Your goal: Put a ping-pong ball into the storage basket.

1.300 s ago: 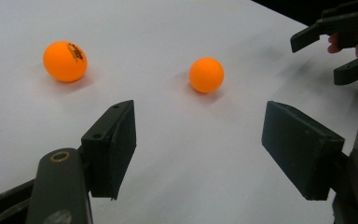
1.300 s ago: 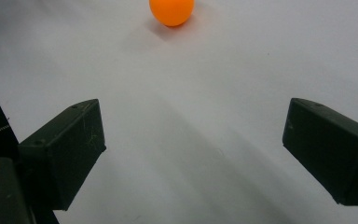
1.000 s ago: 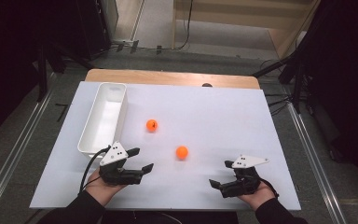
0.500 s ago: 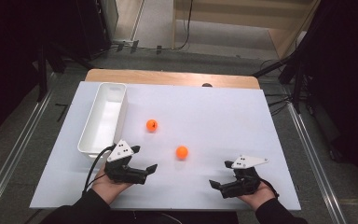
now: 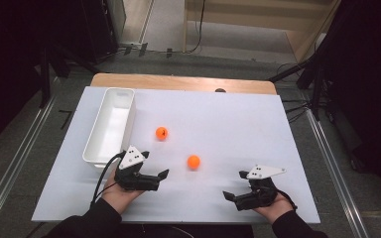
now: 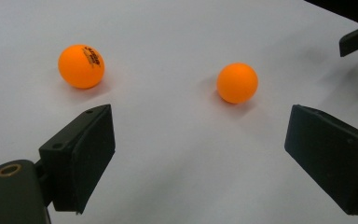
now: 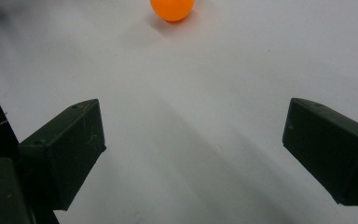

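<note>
Now at approach stage, nothing grasped yet. Left hand-held gripper point(image 5: 162, 174) low left of centre in the high view, jaws just been opening and now spread wide, nothing between them; pointing toward frame centre. Seen along its own jaws: nearer orange ball point(image 6: 237, 82) ahead and slightly right of the midline, well short of the pads; farther orange ball point(image 6: 81, 66), printed lettering facing up, toward upper left of that frame. Right hand-held gripper point(image 5: 230, 195) lower right in the high view, jaws likewise spread and empty, resting in the hand near the bottom edge of the white surface point(image 5: 238, 124).

Outward from there: nearer orange ball point(image 5: 193, 161) just right of the left gripper's tips and up-frame, apart from them. Farther orange ball point(image 5: 161, 132) higher, close to the white tray point(image 5: 92, 151), which lies along the left side, long axis running up the frame; appears empty.

Judged step: lining up on the nearer ball, probably for a drop into the tray. Next move calls for sliding forward until the ball sits between the pads, centred, then closing gently — round, light, likely to roll off at a glancing touch. Low, level jaws advisable.
</note>
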{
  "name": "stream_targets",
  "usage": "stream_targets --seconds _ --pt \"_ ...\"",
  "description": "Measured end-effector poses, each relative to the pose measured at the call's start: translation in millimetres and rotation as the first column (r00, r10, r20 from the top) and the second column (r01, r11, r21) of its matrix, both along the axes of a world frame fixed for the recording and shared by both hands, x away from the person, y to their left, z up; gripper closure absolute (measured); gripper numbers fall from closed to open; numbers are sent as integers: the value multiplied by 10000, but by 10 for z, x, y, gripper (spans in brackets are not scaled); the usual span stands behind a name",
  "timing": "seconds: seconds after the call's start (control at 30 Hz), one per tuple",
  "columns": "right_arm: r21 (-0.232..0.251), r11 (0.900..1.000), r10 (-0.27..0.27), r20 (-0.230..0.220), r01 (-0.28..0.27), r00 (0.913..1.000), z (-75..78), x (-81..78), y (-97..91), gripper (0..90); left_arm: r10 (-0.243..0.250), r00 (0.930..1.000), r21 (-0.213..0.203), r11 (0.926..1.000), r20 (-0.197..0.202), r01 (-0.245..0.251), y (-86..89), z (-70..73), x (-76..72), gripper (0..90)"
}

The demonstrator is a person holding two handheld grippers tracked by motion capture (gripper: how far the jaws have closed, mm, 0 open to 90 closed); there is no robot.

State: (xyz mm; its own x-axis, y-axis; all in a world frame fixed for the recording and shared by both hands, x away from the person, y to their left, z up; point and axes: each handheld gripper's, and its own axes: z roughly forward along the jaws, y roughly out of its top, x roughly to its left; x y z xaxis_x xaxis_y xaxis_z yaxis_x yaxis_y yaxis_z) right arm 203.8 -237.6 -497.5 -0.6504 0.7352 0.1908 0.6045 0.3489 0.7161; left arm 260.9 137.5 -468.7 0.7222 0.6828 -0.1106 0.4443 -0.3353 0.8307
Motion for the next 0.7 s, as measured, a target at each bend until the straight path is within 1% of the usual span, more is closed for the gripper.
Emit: stream_targets --seconds 0.13,0.2,0.33,0.4,0.6,0.7 --pt "6 10000 5 -2 -5 10000 -1 1 1 43 244 9997 -130 9996 15 -243 -25 -7 26 88" --pt "9 10000 4 -1 -4 10000 -1 1 0 43 285 9996 -25 9996 62 -285 -28 -5 40 88" --pt "11 10000 10 -11 -10 10000 0 1 -1 43 499 9987 -59 9987 -57 -499 -50 -14 81 88" --pt "17 10000 12 -6 -12 10000 0 1 -2 43 620 9981 -82 9980 -31 -621 -63 -14 96 88" --pt "24 10000 -12 38 12 10000 1 3 -6 43 895 9957 -126 9959 242 -892 -110 -11 129 89" --pt "23 10000 -13 20 13 10000 3 2 -10 43 1023 9944 -134 9947 275 -1020 -131 -22 148 89"
